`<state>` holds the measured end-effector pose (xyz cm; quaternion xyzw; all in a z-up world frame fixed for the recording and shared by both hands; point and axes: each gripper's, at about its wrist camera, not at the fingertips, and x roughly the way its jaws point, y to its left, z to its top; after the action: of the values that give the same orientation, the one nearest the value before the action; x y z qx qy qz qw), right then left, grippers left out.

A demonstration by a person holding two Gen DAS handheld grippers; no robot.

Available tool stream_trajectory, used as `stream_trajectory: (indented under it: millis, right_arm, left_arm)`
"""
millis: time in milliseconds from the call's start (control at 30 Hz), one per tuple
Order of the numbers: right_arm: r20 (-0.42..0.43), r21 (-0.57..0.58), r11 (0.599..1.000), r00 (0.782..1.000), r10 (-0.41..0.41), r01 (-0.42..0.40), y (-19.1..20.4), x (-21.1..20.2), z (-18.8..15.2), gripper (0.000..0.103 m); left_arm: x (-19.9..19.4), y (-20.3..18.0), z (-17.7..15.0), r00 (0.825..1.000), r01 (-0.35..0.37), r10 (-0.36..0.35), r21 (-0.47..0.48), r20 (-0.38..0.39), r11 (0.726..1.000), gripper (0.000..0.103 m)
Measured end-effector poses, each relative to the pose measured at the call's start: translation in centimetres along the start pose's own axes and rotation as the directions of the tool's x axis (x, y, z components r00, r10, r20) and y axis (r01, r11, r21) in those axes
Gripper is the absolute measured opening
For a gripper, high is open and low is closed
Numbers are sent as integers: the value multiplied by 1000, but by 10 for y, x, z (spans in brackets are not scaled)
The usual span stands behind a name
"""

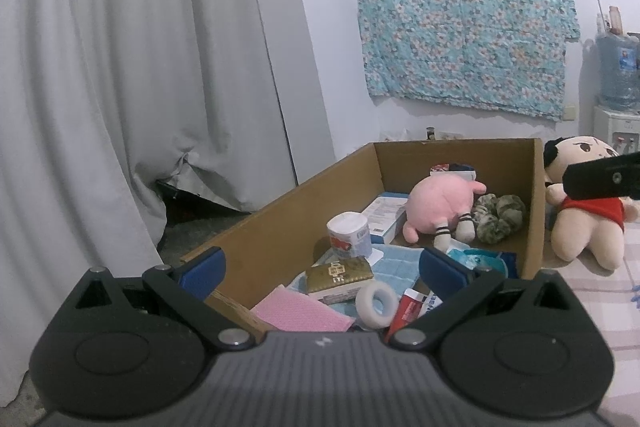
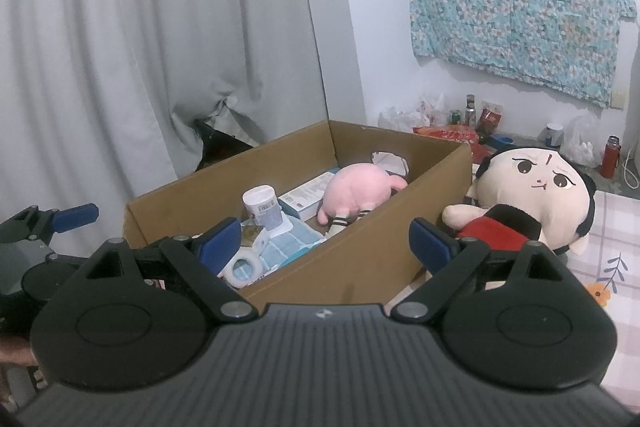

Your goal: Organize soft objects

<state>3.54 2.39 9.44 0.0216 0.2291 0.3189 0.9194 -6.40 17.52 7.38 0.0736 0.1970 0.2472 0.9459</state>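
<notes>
Approach stage: I hold both grippers, left gripper (image 1: 320, 263) and right gripper (image 2: 325, 241), jaws spread and empty, over the cardboard box (image 2: 360, 259). Big-headed doll (image 2: 532, 195) lies outside, beside its wall; next I must reach right and pinch it.

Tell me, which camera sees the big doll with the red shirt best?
The right wrist view. There the doll shows its whole face and red shirt beside the cardboard box. In the left wrist view the doll sits at the edge, partly hidden behind the right hand-held gripper.
</notes>
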Motion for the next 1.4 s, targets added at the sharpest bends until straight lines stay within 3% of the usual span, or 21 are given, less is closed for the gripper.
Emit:
stream_trajectory:
  millis: [1400]
  right_arm:
    - [-17, -22, 1000, 1000, 5, -6, -3, 2, -2, 93]
  left_arm:
    - [1, -1, 0, 1000, -7, 7, 27, -6, 1000, 103]
